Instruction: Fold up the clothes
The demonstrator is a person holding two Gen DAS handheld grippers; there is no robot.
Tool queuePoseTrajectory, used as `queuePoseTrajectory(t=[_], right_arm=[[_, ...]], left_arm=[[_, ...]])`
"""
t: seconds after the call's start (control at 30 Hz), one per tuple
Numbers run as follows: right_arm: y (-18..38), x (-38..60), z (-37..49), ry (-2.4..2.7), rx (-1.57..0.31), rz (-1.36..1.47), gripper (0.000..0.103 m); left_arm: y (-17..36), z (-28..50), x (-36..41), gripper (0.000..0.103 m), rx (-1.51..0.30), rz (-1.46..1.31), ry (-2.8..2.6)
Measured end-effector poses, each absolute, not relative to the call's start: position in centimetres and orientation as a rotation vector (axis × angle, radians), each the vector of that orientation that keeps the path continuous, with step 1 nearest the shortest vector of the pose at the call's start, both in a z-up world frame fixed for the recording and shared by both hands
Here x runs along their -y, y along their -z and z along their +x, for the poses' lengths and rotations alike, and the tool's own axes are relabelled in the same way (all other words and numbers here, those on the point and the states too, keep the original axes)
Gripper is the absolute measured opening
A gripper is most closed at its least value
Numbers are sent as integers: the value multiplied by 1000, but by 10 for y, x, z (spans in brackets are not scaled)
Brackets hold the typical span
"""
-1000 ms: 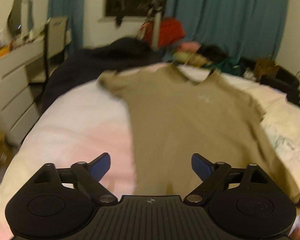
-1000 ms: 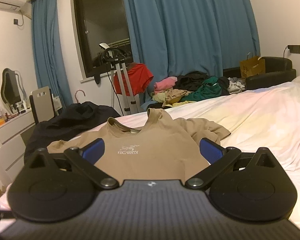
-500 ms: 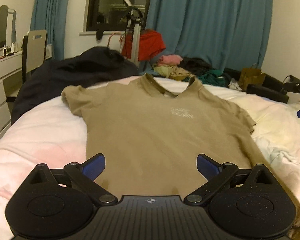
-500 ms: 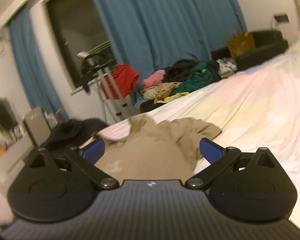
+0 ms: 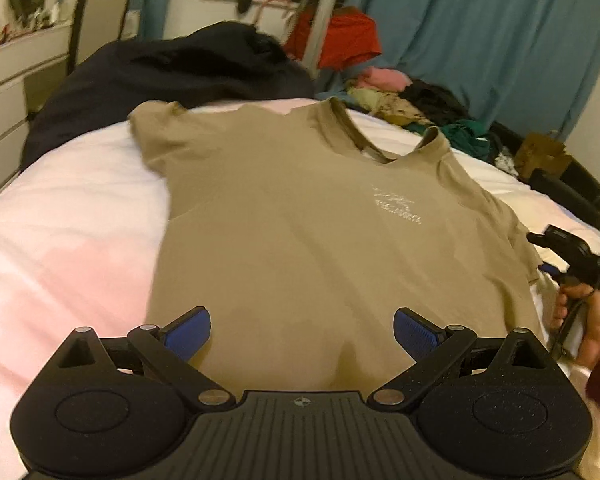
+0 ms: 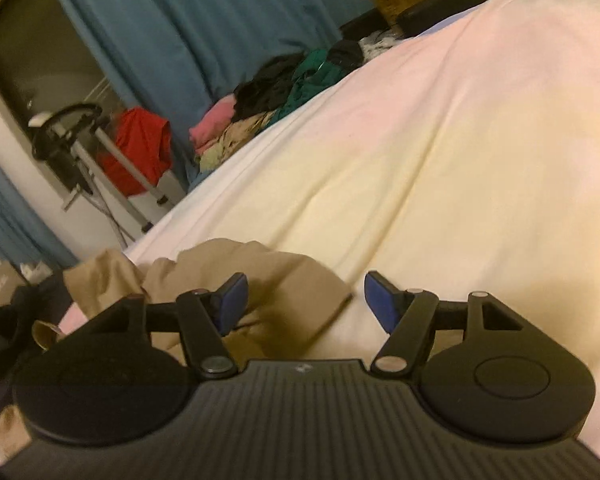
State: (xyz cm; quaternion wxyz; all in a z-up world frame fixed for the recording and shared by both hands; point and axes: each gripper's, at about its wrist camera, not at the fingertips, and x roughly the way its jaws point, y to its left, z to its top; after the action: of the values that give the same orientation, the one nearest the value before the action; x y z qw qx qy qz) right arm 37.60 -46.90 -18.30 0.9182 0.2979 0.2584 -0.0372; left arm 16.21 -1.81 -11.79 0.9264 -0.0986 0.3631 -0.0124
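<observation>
At your far left sit white drawers (image 5: pixel 4 92) with a chair (image 5: pixel 100 12) beside them, and a dark garment (image 5: pixel 172 68) lies heaped across the bed's far left corner. Your left gripper (image 5: pixel 302 330) hangs low over the shirt's (image 5: pixel 300 216) hem with its blue pads spread wide and nothing between them. The shirt lies flat, front up, on the pale sheet (image 5: pixel 60 220), collar toward the window end and a small white logo on the chest; its left sleeve is spread out near the dark garment. Beyond the collar stand a red cloth (image 5: pixel 348 40) on a rack and a pile of clothes (image 5: pixel 420 100) under the blue curtain (image 5: pixel 500 32).

Further right, your right hand (image 5: pixel 584 320) carries the right gripper (image 6: pixel 306 294) at the shirt's right sleeve (image 6: pixel 284 280). In its own view the jaws stand apart and empty, tilted, just over the sleeve's rumpled edge. Whether a pad touches the cloth cannot be told. Right of that is only bare sheet.
</observation>
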Motion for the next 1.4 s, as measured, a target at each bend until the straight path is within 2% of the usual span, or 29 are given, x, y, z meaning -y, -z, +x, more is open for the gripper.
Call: queuePoseTrajectory(t=[0.07,0.1,0.13,0.17,0.4,0.53,0.57,0.6,0.63,0.67,0.83,0.97,1.07,1.4], right_arm=[[182,464,387,70,-582,550,30],[180,461,392,72,-610,498,23],[175,461,396,68,-621,452,11],[166,461,396,63,-604,424,8],[91,485,402,161,-421,347,8],[79,496,403,309,-430,356,16],[82,498,398,305,-443,402,25],[85,500,394,296,-454,452,36],[90,501,386,269,-454,499,66],[95,501,376,240,-452,545,92],[141,484,311,128,-434,841,92],[183,462,297,125,-497,973,92],[200,456,299,133,-486,993,94],[204,460,339,159,-256,865,92]], left_arm=[[128,165,23,99,-704,-126,10],[133,167,25,99,-697,-91,-4],[138,171,24,99,-711,-73,-11],[143,175,24,99,-725,-56,-19],[150,173,18,99,-733,-72,-3],[147,167,22,99,-710,-51,11],[147,166,22,99,-704,-42,15],[147,164,22,99,-701,-38,14],[147,163,21,99,-697,-35,14],[147,161,21,99,-694,-31,14],[146,153,18,99,-684,-16,16],[147,142,14,99,-682,-13,22],[148,136,8,99,-686,-18,26],[160,156,-1,99,-694,-61,30]])
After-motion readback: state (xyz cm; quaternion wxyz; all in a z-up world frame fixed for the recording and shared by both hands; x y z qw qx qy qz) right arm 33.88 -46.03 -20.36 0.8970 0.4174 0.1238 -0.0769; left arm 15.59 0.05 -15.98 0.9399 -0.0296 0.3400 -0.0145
